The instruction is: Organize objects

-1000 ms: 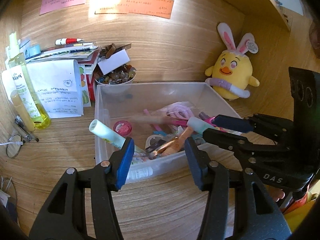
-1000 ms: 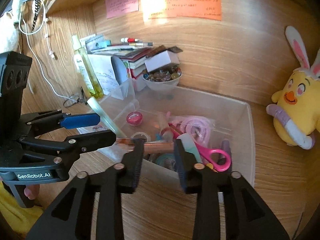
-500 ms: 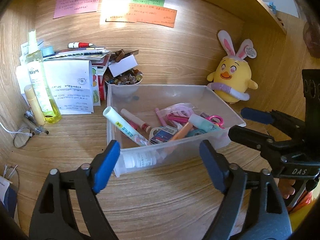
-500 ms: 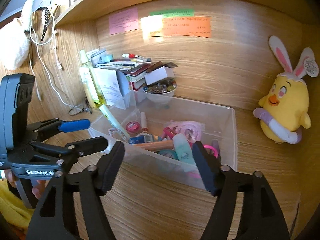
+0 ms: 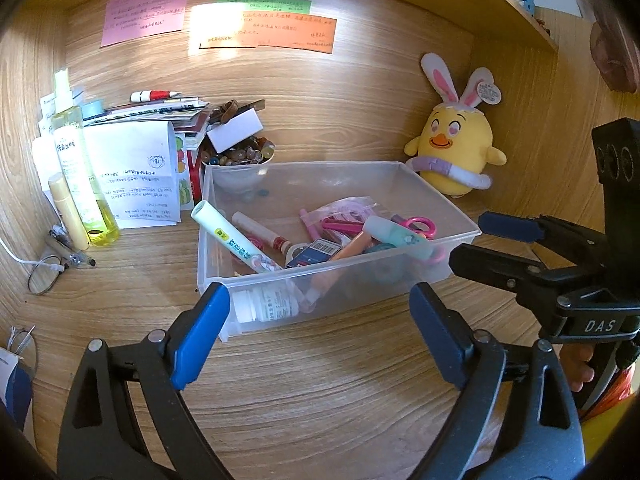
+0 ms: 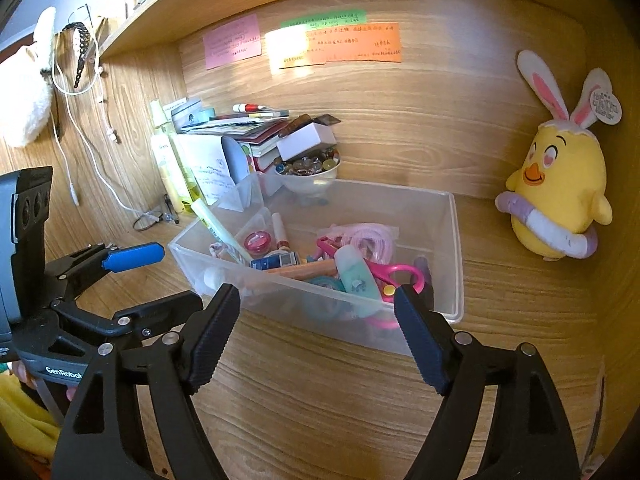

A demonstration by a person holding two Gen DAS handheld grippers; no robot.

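A clear plastic bin stands on the wooden desk and holds a white tube with a green label, pink scissors, a mint tube, an orange pen and a white pill bottle. My left gripper hovers just in front of the bin's near wall, its jaws still opening with nothing between them. Beside it, my right gripper faces the bin from the near right, its jaws likewise opening and empty. Each gripper shows in the other's view: right gripper, left gripper.
A yellow chick plush sits at the back right. Behind the bin stands a bowl of beads, with stacked books and papers and a yellow bottle to its left. Glasses lie at far left. A shelf overhangs the desk.
Both grippers have spread their jaws wide and drawn back from the bin. The orange pen that lay between the right jaws now rests inside the bin.
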